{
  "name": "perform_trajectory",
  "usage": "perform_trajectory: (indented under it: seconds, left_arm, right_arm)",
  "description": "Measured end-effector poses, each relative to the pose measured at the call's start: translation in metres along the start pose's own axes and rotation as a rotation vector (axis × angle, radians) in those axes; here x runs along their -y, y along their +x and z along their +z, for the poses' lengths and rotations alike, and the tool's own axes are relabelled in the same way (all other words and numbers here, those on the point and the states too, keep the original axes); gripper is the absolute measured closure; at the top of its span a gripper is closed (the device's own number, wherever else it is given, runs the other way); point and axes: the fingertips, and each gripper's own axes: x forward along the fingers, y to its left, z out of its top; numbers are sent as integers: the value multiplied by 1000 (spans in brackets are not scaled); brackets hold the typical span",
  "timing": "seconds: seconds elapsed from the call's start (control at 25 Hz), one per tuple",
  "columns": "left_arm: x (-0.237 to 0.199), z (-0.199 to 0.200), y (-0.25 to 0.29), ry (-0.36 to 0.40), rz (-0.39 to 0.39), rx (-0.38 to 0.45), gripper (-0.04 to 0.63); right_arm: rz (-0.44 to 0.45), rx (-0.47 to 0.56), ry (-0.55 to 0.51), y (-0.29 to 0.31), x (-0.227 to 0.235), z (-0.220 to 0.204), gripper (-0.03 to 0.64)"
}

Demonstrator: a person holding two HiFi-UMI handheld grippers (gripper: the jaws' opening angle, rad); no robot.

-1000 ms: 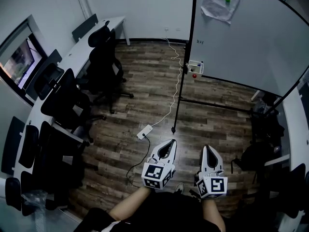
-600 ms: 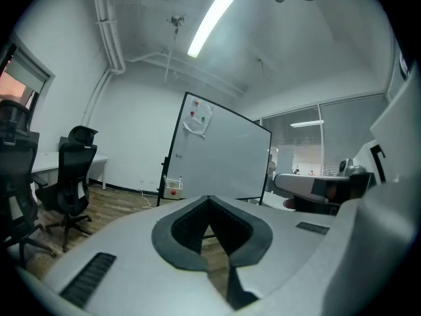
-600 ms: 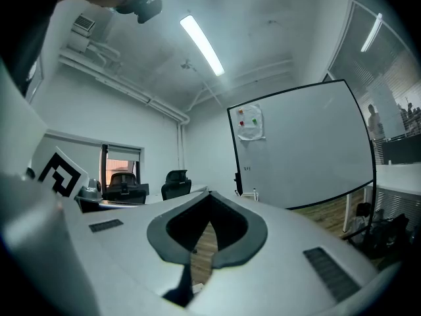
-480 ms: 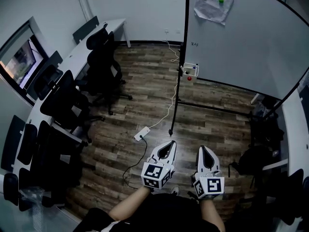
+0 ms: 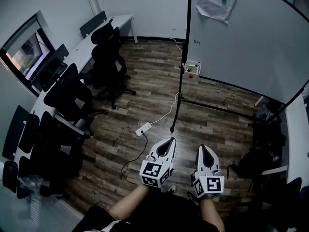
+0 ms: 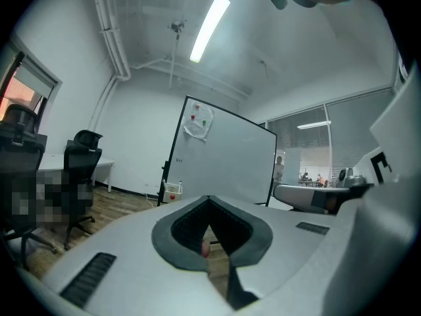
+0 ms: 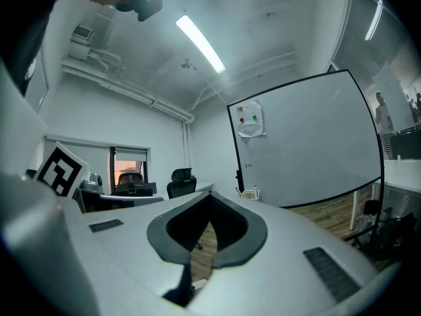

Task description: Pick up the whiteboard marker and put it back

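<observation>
Wood-plank flooring [image 5: 145,91] is spreading across a small office. Black chairs [image 5: 104,57] are lining a long white bench [image 5: 118,21] on the left, and a free-standing whiteboard [image 5: 241,37] is filling the right. A small white holder [image 5: 192,65] is hanging at the whiteboard's lower left edge. The whiteboard marker is most likely sitting in it, though it is too small to single out, and something red is showing just below.

At the bottom of the head view, a person is holding the left gripper [image 5: 169,140] and the right gripper [image 5: 203,148] side by side, both pointing roughly level toward the whiteboard. Each gripper's jaws are pressed together with nothing pinched between them (only floor is showing through the gap behind the tips). The holder is lying well apart from both grippers.

Judging from this, the task is barely beginning: the marker is not yet being held, so reaching it, picking it up and putting it back are all remaining.
</observation>
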Motion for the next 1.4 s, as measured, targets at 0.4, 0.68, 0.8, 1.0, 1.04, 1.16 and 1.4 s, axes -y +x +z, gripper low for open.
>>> perform_trajectory:
  seconds: [0.4, 0.68, 0.8, 1.0, 1.04, 1.16, 1.4]
  left_arm:
    - [-5, -7, 15, -15, -18, -9, 586]
    - [-28, 3, 47, -12, -32, 0, 586]
    - [-39, 5, 60, -14, -41, -6, 586]
    - [-58, 13, 85, -17, -48, 0, 586]
    - [-63, 16, 90, -15, -46, 2, 586]
    - [-77, 20, 103, -14, -47, 1, 586]
    - [-103, 27, 123, -32, -70, -13, 586]
  right_arm:
    - [-20, 0, -2, 18, 4, 1, 604]
    - [-37, -9, 18, 53, 12, 1, 603]
    - [-43, -16, 13, 71, 14, 2, 603]
    - [-61, -10, 17, 99, 20, 4, 604]
    - [-64, -12, 17, 105, 21, 4, 604]
    - [-75, -17, 16, 121, 25, 4, 604]
    - [-91, -22, 10, 156, 24, 9, 603]
